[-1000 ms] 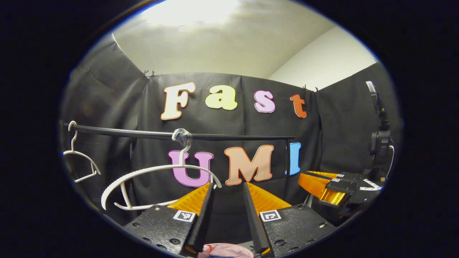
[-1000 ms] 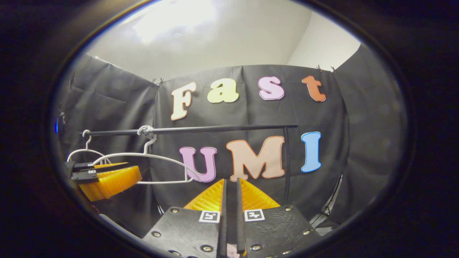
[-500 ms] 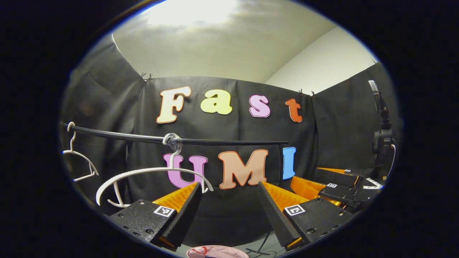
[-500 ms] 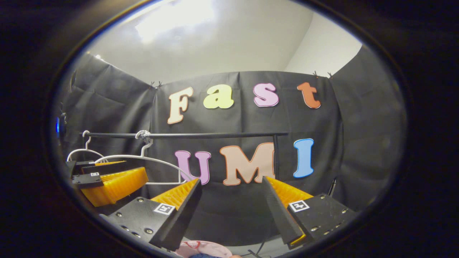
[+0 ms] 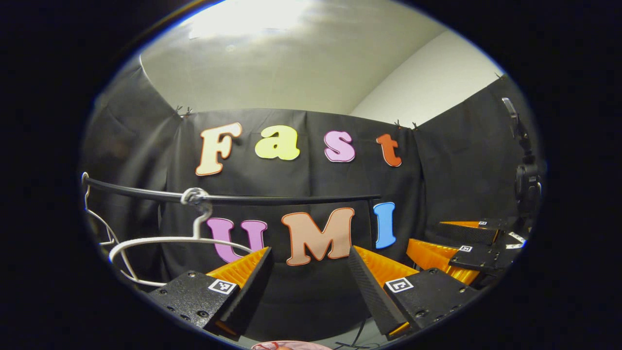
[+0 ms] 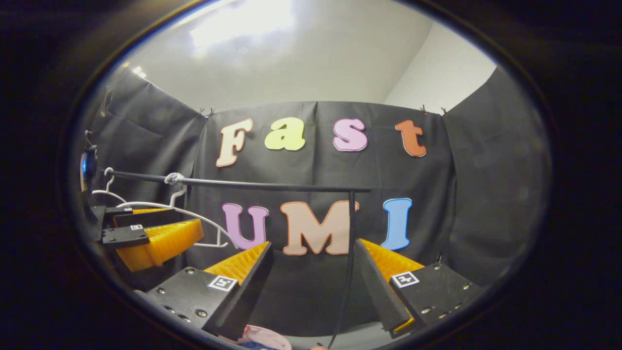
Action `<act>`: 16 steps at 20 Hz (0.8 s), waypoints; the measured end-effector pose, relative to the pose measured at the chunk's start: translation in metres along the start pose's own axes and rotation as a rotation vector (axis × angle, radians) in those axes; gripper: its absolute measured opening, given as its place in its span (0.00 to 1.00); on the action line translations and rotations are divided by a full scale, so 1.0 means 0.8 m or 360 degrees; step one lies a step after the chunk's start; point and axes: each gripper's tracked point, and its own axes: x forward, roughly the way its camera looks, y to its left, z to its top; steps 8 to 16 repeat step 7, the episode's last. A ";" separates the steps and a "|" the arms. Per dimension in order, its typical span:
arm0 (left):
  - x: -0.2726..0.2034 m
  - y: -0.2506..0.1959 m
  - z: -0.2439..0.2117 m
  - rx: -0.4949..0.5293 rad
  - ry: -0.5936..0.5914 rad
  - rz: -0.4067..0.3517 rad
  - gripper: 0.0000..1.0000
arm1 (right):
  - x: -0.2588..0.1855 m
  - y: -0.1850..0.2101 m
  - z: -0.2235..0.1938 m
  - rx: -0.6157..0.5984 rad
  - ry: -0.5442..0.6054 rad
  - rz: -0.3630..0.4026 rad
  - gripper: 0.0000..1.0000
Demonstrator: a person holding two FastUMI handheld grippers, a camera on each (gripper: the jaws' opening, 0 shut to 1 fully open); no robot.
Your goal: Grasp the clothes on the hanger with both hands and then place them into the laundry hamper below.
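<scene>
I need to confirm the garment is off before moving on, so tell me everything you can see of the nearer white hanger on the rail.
The white hanger is bare, with no cloth on it. It looks like thin plastic: curved shoulders, a lower bar and a hook. The hook hangs over the black rail, wrapped there in something pale. It hangs slightly askew. The left gripper stands open just before it.

white hanger (image 5: 160, 240) on a black rail (image 5: 272, 198); far wall cloth (image 6: 486, 194) black; clothes (image 6: 265, 336) near the bottom edge look pink, maybe with some blue

Dim booth, overhead ceiling glare
</scene>
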 end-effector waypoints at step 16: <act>0.062 -0.065 -0.033 -0.0034 -0.0116 0.0084 0.99 | 0.018 -0.075 -0.023 -0.0045 -0.0074 0.0045 0.98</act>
